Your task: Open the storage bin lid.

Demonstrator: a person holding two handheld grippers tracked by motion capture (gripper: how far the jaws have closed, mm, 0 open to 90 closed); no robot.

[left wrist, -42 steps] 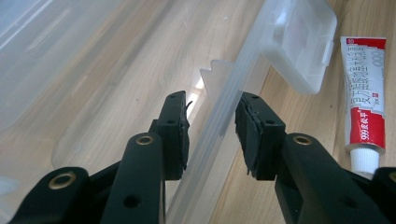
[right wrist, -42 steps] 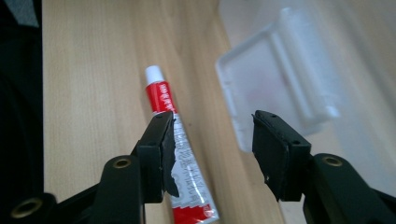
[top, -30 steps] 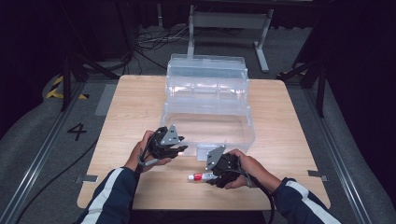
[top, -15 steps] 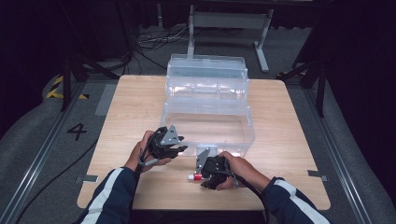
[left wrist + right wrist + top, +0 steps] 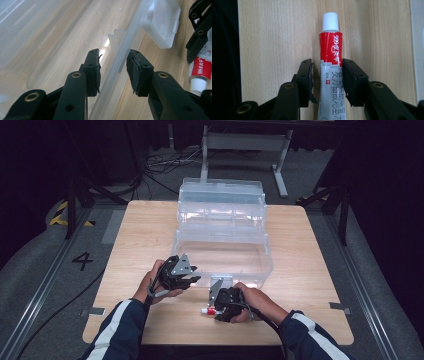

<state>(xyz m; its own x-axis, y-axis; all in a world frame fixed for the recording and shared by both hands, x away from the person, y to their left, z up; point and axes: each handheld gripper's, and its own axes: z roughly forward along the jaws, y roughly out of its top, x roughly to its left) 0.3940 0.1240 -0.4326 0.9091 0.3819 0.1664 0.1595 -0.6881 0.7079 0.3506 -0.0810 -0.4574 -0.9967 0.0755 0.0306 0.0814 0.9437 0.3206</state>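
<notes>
The right hand-held gripper [image 5: 325,75], jaws just closing, straddles the red-and-grey white-capped tube [image 5: 331,65] near the table's [image 5: 310,270] front edge, not yet clamped. The left hand-held gripper [image 5: 112,72] brackets the clear plastic box's [image 5: 222,245] wall, its grip uncertain. Next: squeeze, then lift.

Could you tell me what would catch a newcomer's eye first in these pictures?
Probably the big clear plastic box, standing open in tiers at the middle of the wooden table. Next comes the red-and-white tube with its white cap, lying on the table in front of the box between the jaws of the right gripper, which have just been closing. The left gripper straddles the box's near wall.
</notes>
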